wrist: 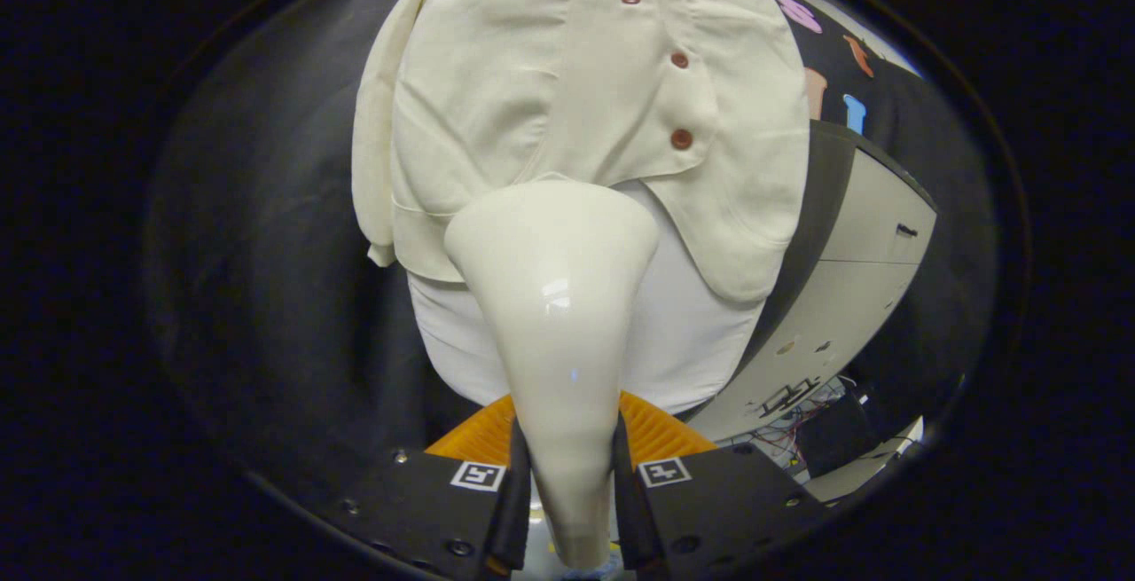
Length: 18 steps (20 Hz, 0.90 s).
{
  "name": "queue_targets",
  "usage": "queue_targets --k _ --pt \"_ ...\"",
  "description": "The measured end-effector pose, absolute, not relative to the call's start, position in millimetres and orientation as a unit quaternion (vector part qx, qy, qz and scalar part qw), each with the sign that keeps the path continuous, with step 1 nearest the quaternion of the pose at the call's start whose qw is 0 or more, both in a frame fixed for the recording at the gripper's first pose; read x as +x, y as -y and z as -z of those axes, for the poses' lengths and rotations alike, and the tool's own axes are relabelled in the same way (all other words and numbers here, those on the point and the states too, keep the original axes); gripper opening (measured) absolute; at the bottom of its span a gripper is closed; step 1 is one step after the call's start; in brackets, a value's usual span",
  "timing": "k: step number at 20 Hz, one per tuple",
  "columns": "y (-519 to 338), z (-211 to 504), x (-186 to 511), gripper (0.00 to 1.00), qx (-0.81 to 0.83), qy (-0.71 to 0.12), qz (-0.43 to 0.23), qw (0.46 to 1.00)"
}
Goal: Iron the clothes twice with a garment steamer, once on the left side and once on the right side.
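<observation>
The gripper [567, 510] has both fingers clamped on the narrow handle of the steamer [554, 297], one on each side. The steamer's wide head reaches ahead to the lower hem of the cream shirt [532, 75]. The shirt hangs beyond, buttoned, over a white board [692, 341].

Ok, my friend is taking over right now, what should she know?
Hand-held gripper: shut on the steamer, both fingers pressing its handle.
Steamer head sits against the lower front of the cream shirt, near its bottom hem, just to one side of the row of buttons.
A white layer hangs under the shirt.
Done: can't tell how many passes.
Left: finish one pass on each side.
</observation>
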<state>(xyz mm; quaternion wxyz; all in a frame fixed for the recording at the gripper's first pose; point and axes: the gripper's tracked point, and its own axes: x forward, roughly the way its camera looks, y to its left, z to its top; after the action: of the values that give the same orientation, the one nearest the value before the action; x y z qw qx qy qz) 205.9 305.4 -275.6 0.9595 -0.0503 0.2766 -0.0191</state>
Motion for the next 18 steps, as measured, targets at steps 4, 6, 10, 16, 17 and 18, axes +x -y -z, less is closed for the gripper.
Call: queue_targets --k 4,6,10,16,17,18 --pt "-291 249 166 0.41 -0.06 -0.268 0.004 0.962" --pt "-281 222 145 0.4 -0.069 -0.251 0.001 0.965" --pt "-264 162 114 0.4 -0.068 -0.207 -0.002 0.976" --pt "-249 87 99 0.4 -0.061 -0.153 -0.015 0.986" --pt "-247 77 100 0.4 -0.057 -0.145 -0.017 0.988" --pt "-246 64 101 0.4 -0.053 -0.136 -0.019 0.989"
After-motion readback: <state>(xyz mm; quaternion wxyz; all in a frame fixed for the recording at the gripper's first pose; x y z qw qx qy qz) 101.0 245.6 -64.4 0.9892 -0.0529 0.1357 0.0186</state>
